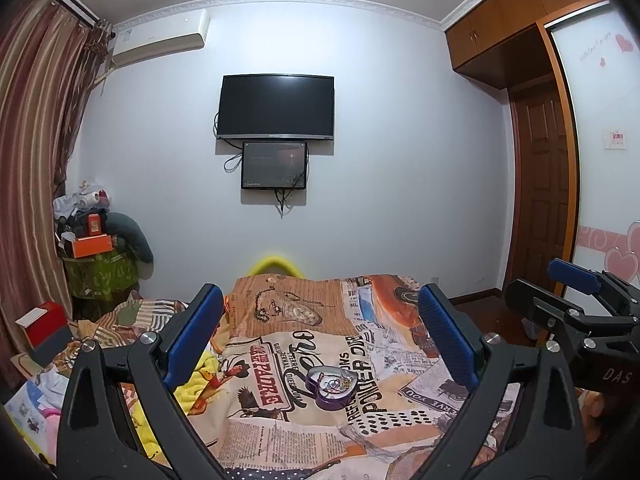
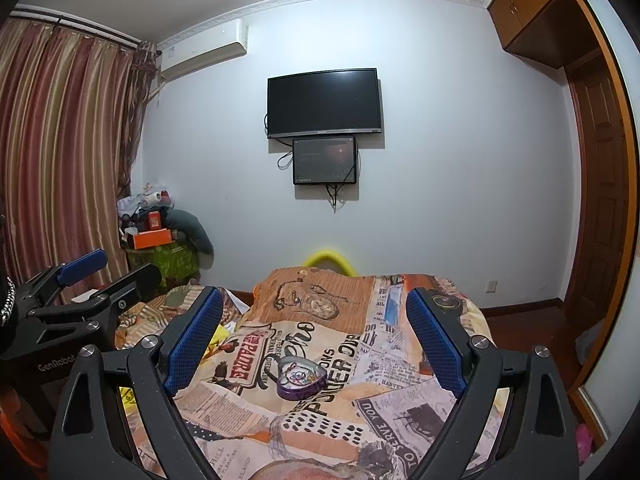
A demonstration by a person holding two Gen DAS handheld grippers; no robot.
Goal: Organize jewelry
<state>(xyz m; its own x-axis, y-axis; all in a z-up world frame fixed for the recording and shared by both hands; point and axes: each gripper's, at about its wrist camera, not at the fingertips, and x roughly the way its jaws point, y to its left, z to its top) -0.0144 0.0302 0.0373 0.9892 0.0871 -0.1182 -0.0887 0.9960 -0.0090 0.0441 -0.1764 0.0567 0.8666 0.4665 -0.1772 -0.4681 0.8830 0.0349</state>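
Observation:
A purple heart-shaped tin (image 1: 331,387) lies open on the bed's patterned quilt (image 1: 280,432), holding several small rings and trinkets. It also shows in the right wrist view (image 2: 301,379). My left gripper (image 1: 320,328) is open and empty, held above the quilt with the tin between and below its blue pads. My right gripper (image 2: 314,326) is open and empty too, hovering over the quilt (image 2: 320,440) just behind the tin. Each gripper shows at the edge of the other's view, the right one (image 1: 576,292) and the left one (image 2: 92,276).
A wall-mounted TV (image 1: 276,107) with a smaller screen (image 1: 274,165) under it faces the bed. A cluttered pile with an orange box (image 1: 92,246) stands at the left by striped curtains (image 1: 36,140). A wooden wardrobe and door (image 1: 540,184) are at the right. A red box (image 1: 46,324) sits at the bed's left.

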